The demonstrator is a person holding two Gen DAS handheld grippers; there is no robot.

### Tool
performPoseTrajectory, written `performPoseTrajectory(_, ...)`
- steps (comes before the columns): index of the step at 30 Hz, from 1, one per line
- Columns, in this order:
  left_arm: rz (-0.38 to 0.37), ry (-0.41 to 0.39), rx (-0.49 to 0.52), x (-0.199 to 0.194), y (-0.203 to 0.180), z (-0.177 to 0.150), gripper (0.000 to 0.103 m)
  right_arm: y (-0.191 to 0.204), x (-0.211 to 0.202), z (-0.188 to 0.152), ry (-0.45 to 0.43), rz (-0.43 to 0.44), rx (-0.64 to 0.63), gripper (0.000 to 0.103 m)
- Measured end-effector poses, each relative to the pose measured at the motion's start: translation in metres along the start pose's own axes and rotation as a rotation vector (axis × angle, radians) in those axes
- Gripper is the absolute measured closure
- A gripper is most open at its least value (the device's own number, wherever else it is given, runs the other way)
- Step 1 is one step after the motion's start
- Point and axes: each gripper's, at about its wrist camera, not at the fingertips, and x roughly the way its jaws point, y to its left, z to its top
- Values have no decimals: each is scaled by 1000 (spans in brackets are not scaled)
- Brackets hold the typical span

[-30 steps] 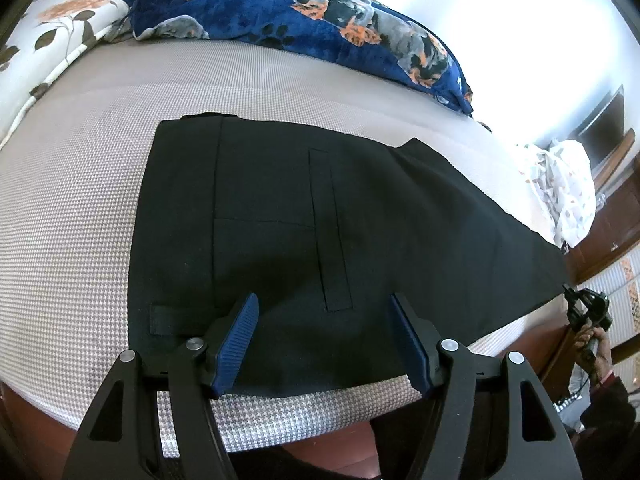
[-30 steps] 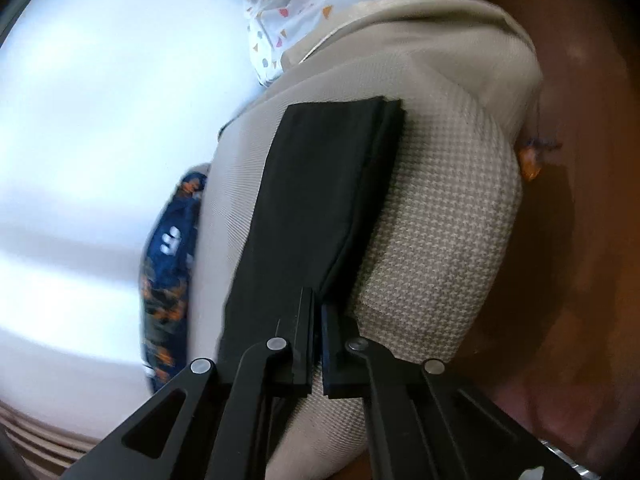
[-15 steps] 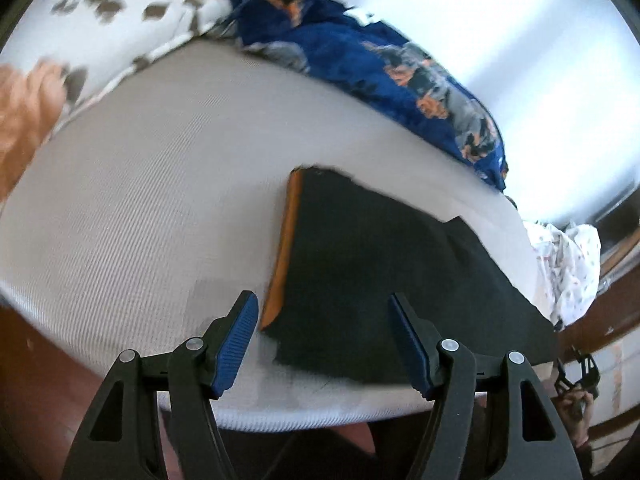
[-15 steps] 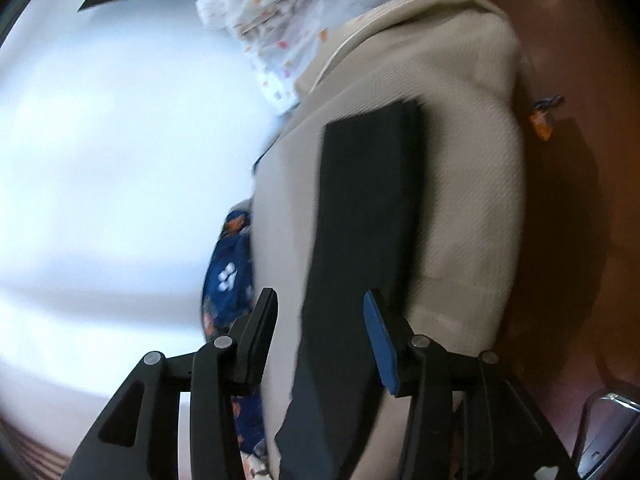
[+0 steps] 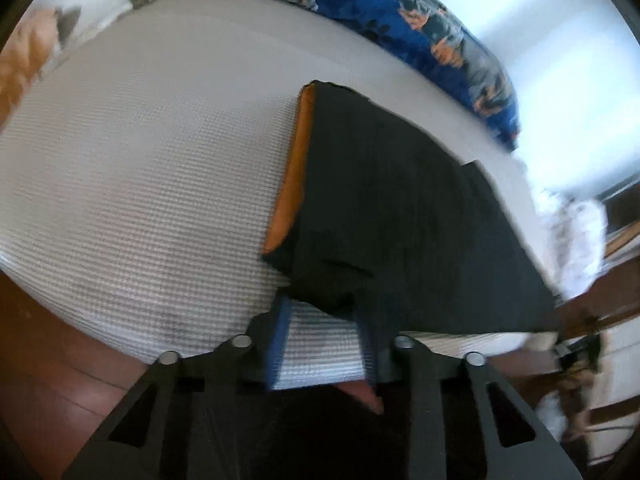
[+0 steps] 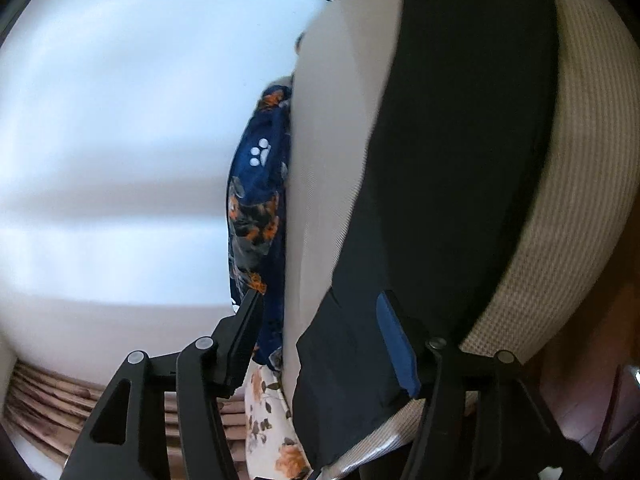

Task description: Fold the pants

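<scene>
On the beige bed (image 5: 140,184), black pants (image 5: 400,216) lie flat, orange waistband lining showing. Left gripper (image 5: 324,340) spread at the near hem corner; right gripper (image 6: 324,340) spread wide over the pants. Blue blanket (image 5: 420,20) behind.
</scene>
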Motion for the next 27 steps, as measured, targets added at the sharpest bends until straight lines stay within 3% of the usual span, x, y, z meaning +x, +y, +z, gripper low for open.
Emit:
performPoseTrajectory(1,11,-10,3,-2,-1,0,78,-3,1,0,1,1,9,45)
performPoseTrajectory(2,36,-31,8,-6,-2,1,87,-5,2,0,1,0,17,45)
performPoseTrajectory(9,129,-121,152,-17,-36,16,89,5,14,-4,41,-11,-53,41)
performPoseTrajectory(12,148,-111,128,-9,-26,16,90,8,20,-8,68,-17,-77,40)
performPoseTrajectory(16,161,-40,72,10,-3,4,89,5,19,-10,91,-16,-88,38)
performPoseTrajectory(27,226,-165,139,1,-17,12,89,-4,25,-12,124,-26,-69,33)
